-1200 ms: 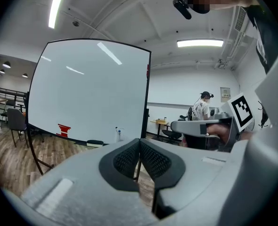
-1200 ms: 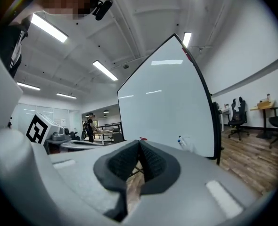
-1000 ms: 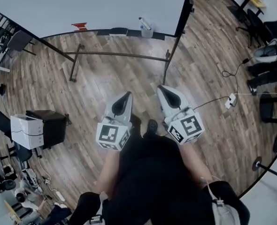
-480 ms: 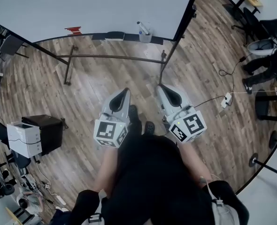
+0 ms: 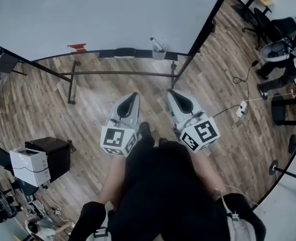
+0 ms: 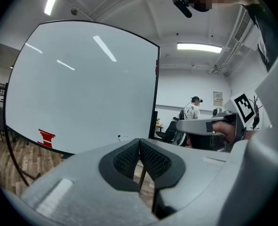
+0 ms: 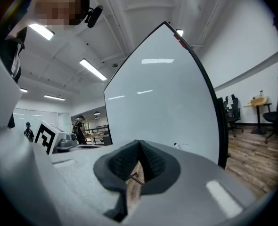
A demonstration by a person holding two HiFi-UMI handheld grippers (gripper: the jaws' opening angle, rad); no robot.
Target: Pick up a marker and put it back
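Head view shows the grey two-jaw left gripper [image 5: 134, 95] and the matching right gripper [image 5: 171, 93] held side by side over the wood-plank floor [image 5: 98, 99], both pointing at the large white whiteboard [image 5: 113, 14] on its dark metal stand. Each gripper's own view shows its ribbed black pads pressed together with nothing between them, so both are clenched and empty. The task's thing, a slim white marker with a dark tip [image 5: 155, 43], stands tilted in a small clear cup [image 5: 158, 53] on the board's dark ledge [image 5: 125, 52], well ahead of both grippers and slightly nearer the right one's line. The step in hand looks like the approach. To do it well, step closer, part the right jaws before arriving, and come down along the marker's tilt so the pads close on its upper shaft without knocking the cup.
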